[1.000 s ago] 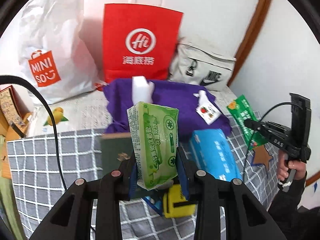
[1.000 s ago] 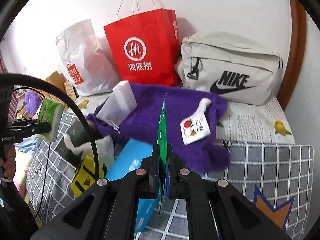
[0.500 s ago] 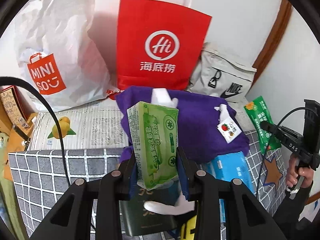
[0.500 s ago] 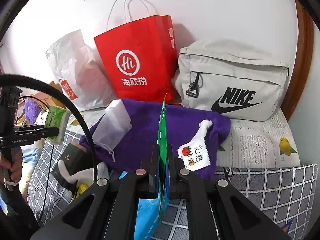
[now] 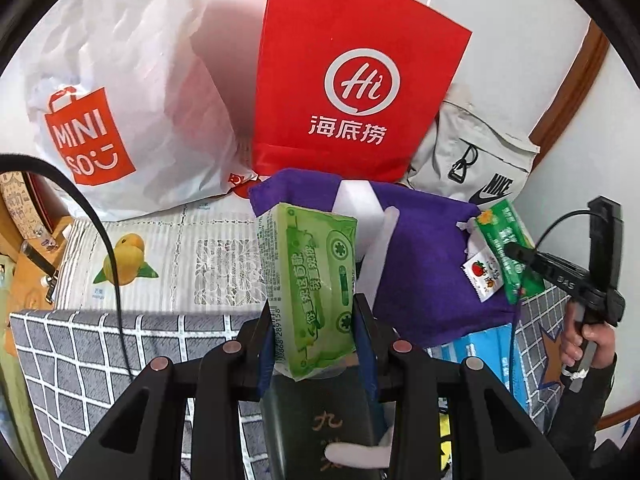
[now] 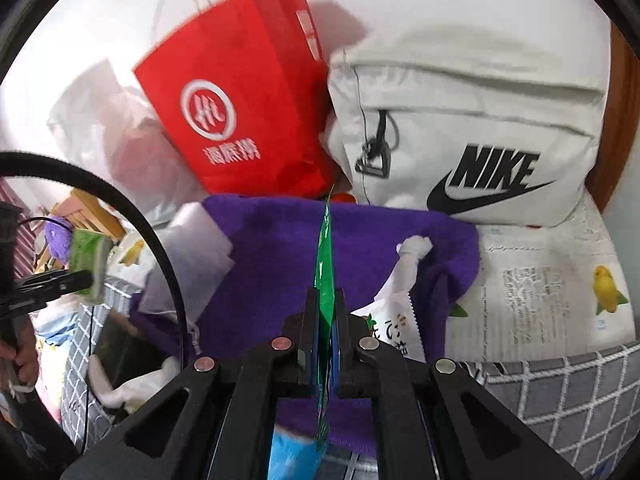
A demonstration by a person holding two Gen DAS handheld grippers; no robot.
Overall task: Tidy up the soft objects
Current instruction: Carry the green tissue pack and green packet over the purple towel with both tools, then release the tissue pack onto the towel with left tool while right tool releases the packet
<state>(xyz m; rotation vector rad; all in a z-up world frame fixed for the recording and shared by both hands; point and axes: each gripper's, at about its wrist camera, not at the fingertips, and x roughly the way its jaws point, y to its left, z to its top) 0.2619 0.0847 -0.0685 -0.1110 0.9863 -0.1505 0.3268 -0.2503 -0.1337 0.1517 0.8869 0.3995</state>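
Note:
My left gripper [image 5: 314, 320] is shut on a light green tissue pack [image 5: 310, 276], held upright above the bed. My right gripper [image 6: 325, 320] is shut on a thin dark green foil packet [image 6: 325, 272], seen edge-on in the right wrist view. From the left wrist view that packet [image 5: 506, 248] shows flat at the right, over a purple cloth [image 5: 420, 264]. The purple cloth [image 6: 272, 264] lies below both grippers with a white sachet [image 6: 394, 316] on it. A blue tissue pack [image 5: 484, 356] peeks out under the cloth's near edge.
Against the wall stand a white Miniso plastic bag [image 5: 120, 100], a red paper bag [image 5: 352, 92] and a grey Nike bag [image 6: 472, 132]. A dark green box [image 5: 320, 424] lies under my left gripper on the grey checked cover [image 5: 80, 360]. A hand [image 5: 588, 344] holds the right gripper.
Both grippers have moved toward the bags at the wall, which now loom larger. The purple cloth has slid lower and nearer in both views. Both grips are unchanged.

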